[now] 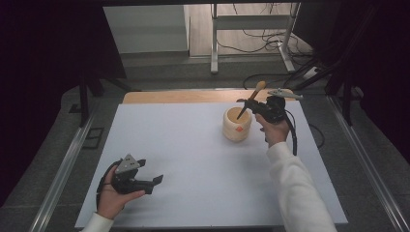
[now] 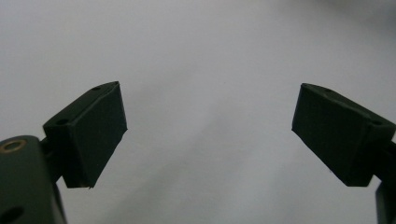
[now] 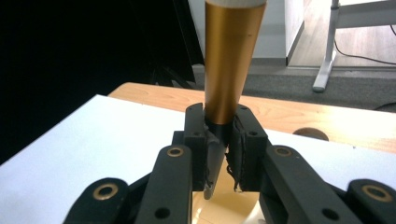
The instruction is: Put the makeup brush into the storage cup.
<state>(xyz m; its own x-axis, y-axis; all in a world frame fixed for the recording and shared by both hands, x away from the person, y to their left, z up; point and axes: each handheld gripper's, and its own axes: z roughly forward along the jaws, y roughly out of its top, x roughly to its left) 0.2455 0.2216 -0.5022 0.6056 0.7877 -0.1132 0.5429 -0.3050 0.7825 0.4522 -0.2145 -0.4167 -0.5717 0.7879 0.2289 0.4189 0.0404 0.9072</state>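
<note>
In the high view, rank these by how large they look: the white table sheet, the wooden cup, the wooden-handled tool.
1. white table sheet, by far the largest.
2. wooden cup.
3. wooden-handled tool, thin and tilted, clamped in the right hand-held gripper; part of it is hidden, so its length versus the cup's width is unsure.

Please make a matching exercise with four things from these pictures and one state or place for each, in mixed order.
Things:
1. left tongs
2. right tongs
3. cup
4. table

States or places:
A. cream-coloured, with an orange mark on its side
B. open, nothing between the jaws
C. white top, wooden strip at the far edge
D. shut on the brush handle

Pairs: 1-B, 2-D, 3-A, 4-C
</note>
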